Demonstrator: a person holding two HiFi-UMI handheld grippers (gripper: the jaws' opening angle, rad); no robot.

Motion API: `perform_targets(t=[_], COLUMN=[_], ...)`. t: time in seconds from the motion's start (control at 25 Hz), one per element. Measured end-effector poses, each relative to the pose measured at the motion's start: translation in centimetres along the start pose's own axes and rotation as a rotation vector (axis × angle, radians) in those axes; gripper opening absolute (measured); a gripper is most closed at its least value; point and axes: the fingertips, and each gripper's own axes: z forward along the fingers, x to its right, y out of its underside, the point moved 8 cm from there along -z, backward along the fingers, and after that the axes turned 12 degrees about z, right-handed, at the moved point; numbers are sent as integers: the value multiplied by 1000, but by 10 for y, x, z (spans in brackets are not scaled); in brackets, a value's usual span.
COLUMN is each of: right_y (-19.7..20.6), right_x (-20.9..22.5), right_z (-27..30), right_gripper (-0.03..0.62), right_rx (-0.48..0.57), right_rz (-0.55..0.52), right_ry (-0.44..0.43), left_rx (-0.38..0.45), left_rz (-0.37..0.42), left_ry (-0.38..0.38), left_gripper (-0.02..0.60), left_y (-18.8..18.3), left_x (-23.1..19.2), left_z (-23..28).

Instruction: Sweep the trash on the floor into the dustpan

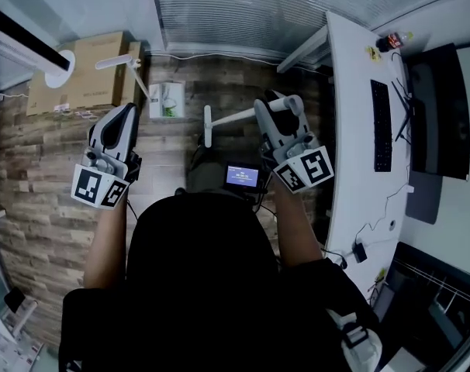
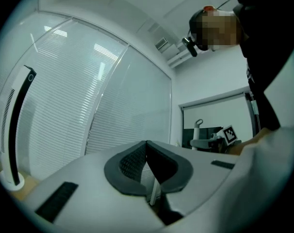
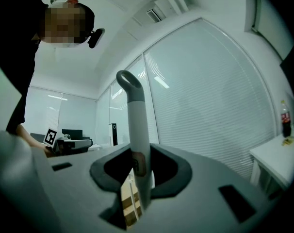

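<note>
My right gripper (image 1: 278,107) (image 3: 137,178) is shut on a thick white-grey handle (image 3: 135,130) with a loop at its top. In the head view that handle's pole (image 1: 239,116) runs left to a short white crossbar (image 1: 208,126) above the wooden floor. My left gripper (image 1: 129,108) (image 2: 148,166) is shut on a thin white rod (image 2: 154,191). Ahead of it, a thin white rod (image 1: 142,80) slants down to a white dustpan-like piece (image 1: 165,99) with greenish bits on it. I cannot make out loose trash on the floor.
A cardboard box (image 1: 80,72) and the round white base of a floor-standing unit (image 1: 60,72) are at the far left. A white desk (image 1: 351,130) with a keyboard (image 1: 381,126) and a monitor (image 1: 433,115) runs along the right. Window blinds (image 1: 297,6) close the far side.
</note>
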Motion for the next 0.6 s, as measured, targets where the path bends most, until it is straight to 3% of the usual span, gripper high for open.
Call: perform_targets(t=[0.24, 0.6], right_y=[17, 33], right_x=[-52, -99], right_z=[-45, -93], right_gripper=[98, 98], right_rx=[-7, -57], right_rz=[37, 87], right_ry=[36, -31], left_rx=[7, 1], left_rz=[17, -23], left_ry=[-37, -92], left_gripper=[-5, -5], left_y=[-10, -11], left_x=[42, 81], left_z=[-87, -148])
